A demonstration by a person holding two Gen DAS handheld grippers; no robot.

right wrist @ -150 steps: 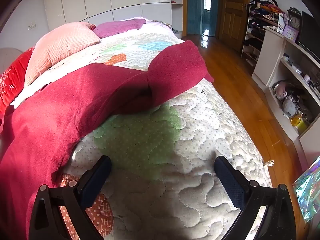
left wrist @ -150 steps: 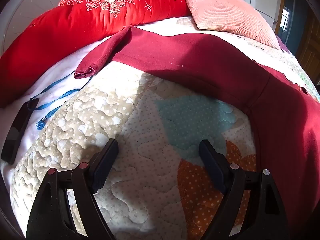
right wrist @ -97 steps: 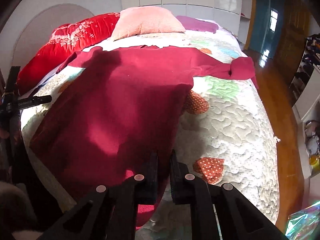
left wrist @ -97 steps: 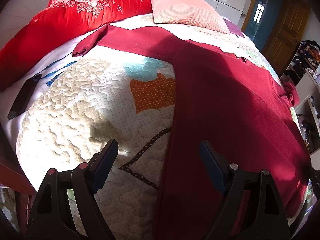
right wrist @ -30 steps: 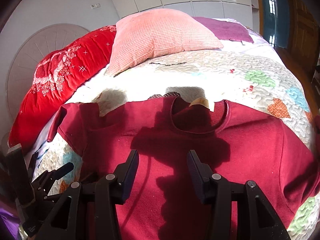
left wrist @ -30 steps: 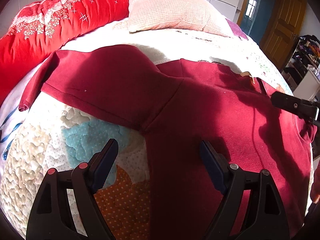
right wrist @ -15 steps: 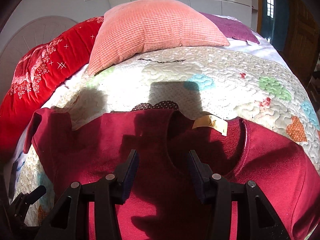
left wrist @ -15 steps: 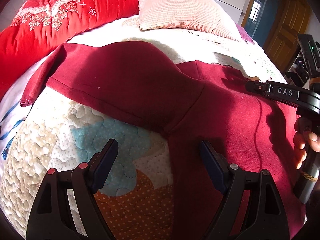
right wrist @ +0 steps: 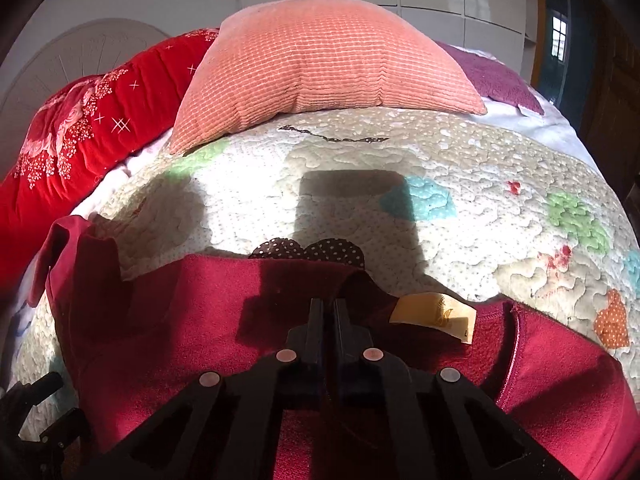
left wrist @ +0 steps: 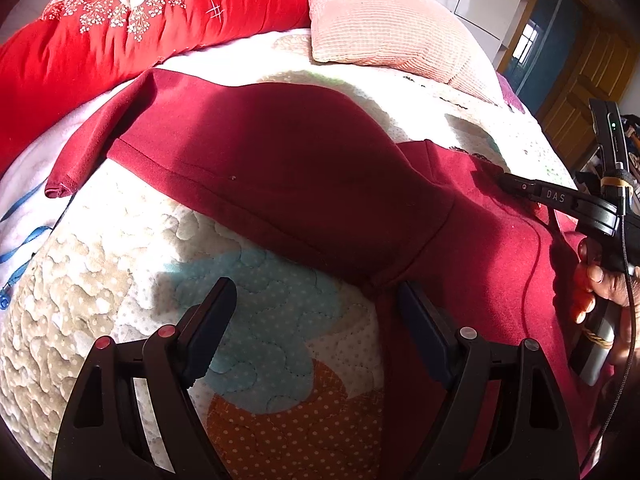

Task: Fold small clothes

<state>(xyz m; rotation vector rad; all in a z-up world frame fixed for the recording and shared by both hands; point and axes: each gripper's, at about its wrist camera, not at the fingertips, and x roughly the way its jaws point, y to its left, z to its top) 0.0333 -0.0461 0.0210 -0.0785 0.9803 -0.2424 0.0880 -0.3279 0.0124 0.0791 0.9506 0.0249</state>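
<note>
A dark red long-sleeved shirt lies spread on the patchwork quilt, its left sleeve stretched out to the cuff. My left gripper hovers open just above the underarm seam, one finger over the shirt body and the other over the quilt. My right gripper is shut, with the back of the shirt's neckline pinched and bunched at its tips, left of the yellow neck label. The left wrist view shows that right gripper and the hand holding it at the right edge.
A red embroidered duvet and a pink ribbed pillow lie along the head of the bed. A purple cloth sits behind the pillow. A blue lanyard lies at the left edge. A wooden door stands far right.
My right gripper came forward and down to the neckline and its jaws went from open to shut on the collar. My left gripper slid slightly left along the underarm.
</note>
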